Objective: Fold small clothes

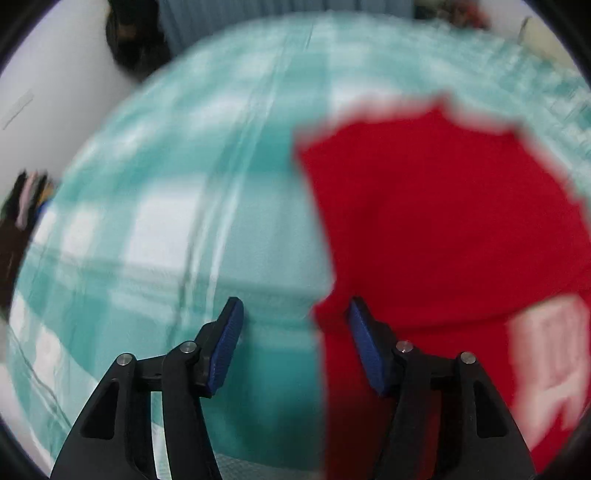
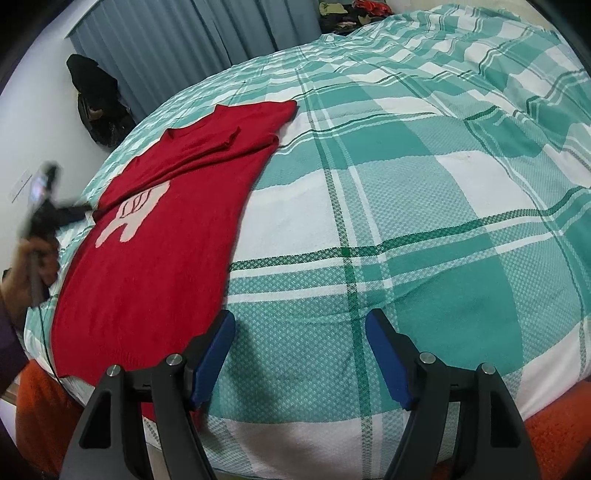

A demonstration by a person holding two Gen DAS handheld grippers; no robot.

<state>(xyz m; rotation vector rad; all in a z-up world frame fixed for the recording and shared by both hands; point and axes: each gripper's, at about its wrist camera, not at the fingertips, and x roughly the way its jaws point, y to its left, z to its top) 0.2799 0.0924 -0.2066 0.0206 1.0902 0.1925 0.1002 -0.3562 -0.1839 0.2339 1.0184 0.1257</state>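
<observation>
A small red sweater [image 2: 166, 236] with a pink figure on its front lies flat on the teal-and-white checked bed cover [image 2: 406, 192], its sleeve folded in over the chest. In the blurred left wrist view the sweater [image 1: 436, 221] fills the right half. My left gripper [image 1: 295, 314] is open and empty, hovering over the sweater's left edge; it also shows blurred in the right wrist view [image 2: 48, 206], held at the bed's left side. My right gripper [image 2: 299, 325] is open and empty above the cover, just right of the sweater's hem.
Grey curtains [image 2: 177, 48] hang behind the bed. Dark clothes [image 2: 99, 107] hang on the white wall at left. A heap of clothes [image 2: 351, 11] lies at the far end. An orange blanket [image 2: 40, 410] shows under the bed cover's near edge.
</observation>
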